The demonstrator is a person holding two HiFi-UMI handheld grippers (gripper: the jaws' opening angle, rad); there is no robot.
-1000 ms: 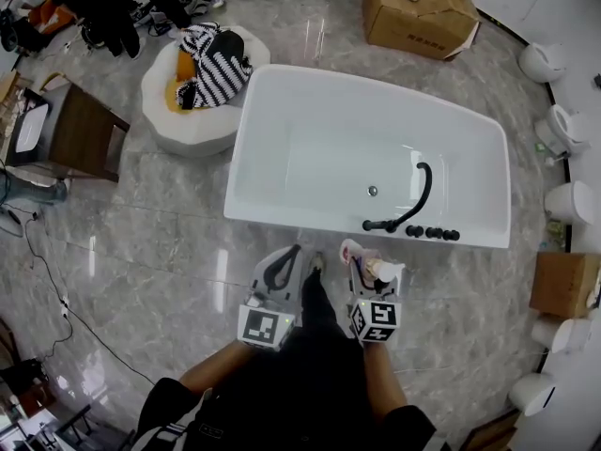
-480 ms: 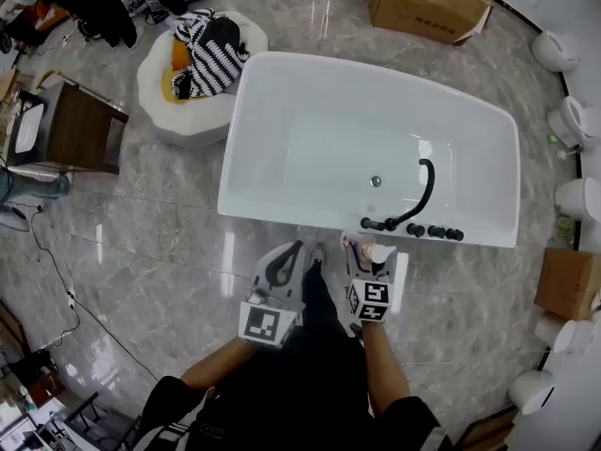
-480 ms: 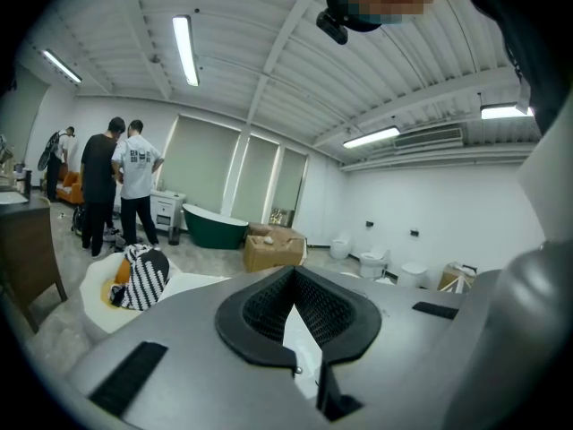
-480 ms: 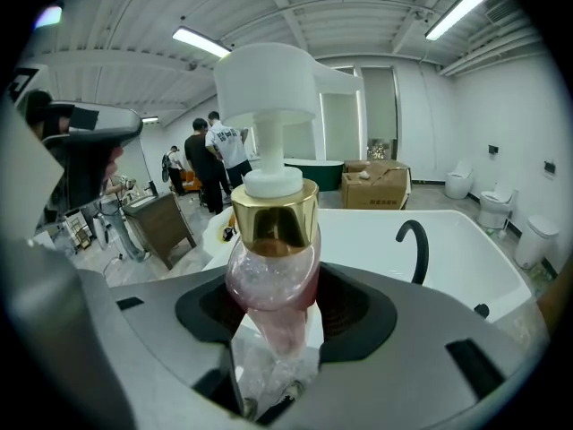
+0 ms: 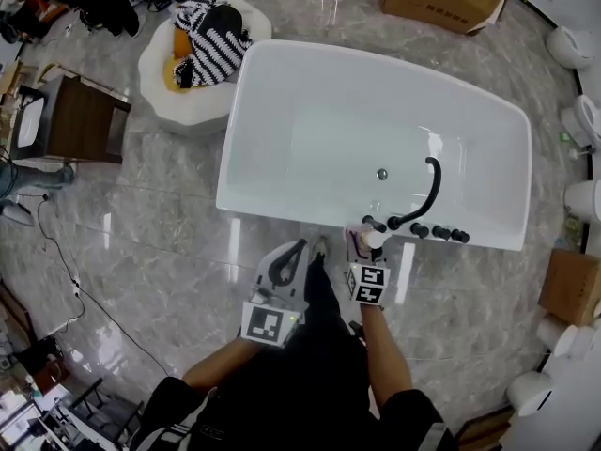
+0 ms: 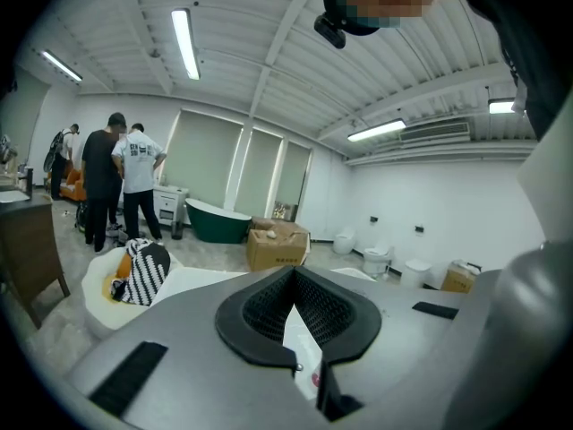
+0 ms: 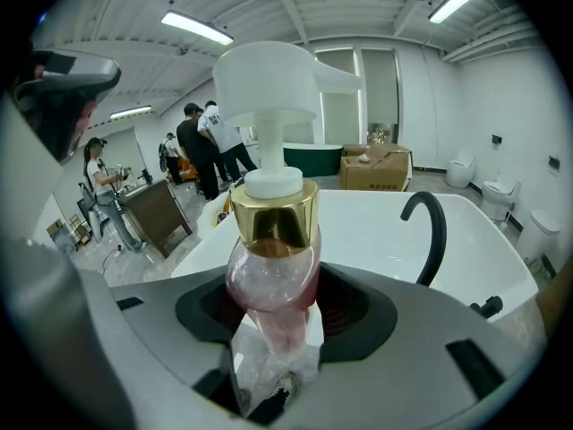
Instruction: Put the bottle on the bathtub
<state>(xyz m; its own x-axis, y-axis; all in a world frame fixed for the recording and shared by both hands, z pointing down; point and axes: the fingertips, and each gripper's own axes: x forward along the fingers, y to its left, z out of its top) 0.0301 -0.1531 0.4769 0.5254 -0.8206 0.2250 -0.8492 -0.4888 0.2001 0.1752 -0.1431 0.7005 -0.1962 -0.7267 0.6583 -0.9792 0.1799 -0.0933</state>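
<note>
While the left gripper point(image 5: 285, 263) hangs low with its jaws drawn together on nothing, the right gripper point(image 5: 362, 244) clamps the bottle point(image 7: 273, 276) by its lower body, upright, right at the near rim of the bathtub point(image 5: 282, 209). This looks like the carry-in step. Next it needs lowering onto the flat ledge, clear of the black faucet point(image 5: 427, 191) just beyond. The bottle has a clear pinkish body, gold collar and white pump head; top-heavy, I'd judge, so set it squarely.

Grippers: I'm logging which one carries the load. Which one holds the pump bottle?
The right gripper: its jaws clamp the pink pump bottle with the gold collar. The left gripper has its jaws together, with nothing between them.
</note>
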